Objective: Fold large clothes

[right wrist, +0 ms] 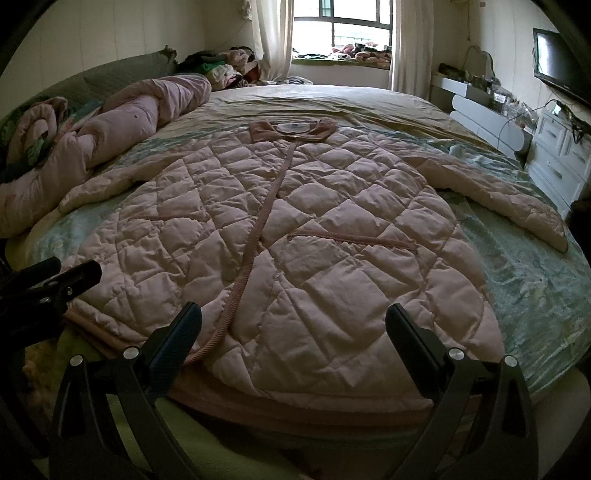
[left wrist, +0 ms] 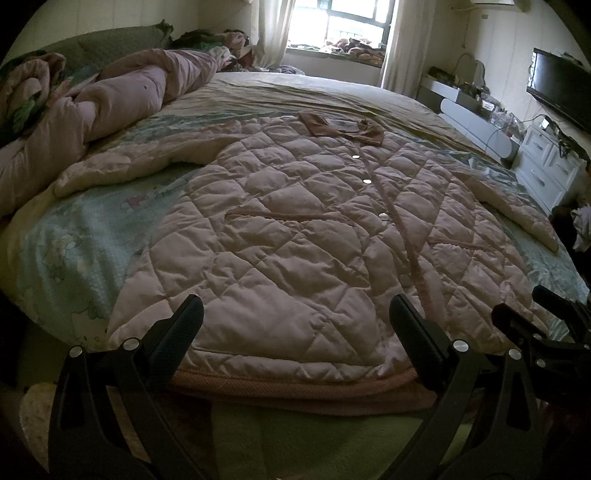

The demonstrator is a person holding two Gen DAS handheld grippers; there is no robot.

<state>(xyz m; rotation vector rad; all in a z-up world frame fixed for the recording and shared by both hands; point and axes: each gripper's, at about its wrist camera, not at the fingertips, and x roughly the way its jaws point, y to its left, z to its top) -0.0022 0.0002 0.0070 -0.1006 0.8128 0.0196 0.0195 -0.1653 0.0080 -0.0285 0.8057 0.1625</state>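
Note:
A large pink quilted jacket [left wrist: 295,229] lies spread flat, front up, on the bed, collar far, hem near, both sleeves out to the sides. It also shows in the right wrist view [right wrist: 295,229]. My left gripper [left wrist: 295,314] is open and empty, just above the left part of the hem. My right gripper [right wrist: 293,317] is open and empty, just above the right part of the hem. The right gripper also shows at the right edge of the left wrist view [left wrist: 532,306]. The left gripper shows at the left edge of the right wrist view [right wrist: 66,277].
The bed [left wrist: 85,240] has a pale blue patterned sheet. A rolled pink duvet [left wrist: 92,110] lies along its left side. A white dresser [left wrist: 546,166] and a TV [left wrist: 557,88] stand at the right. A window [left wrist: 343,22] is at the far end.

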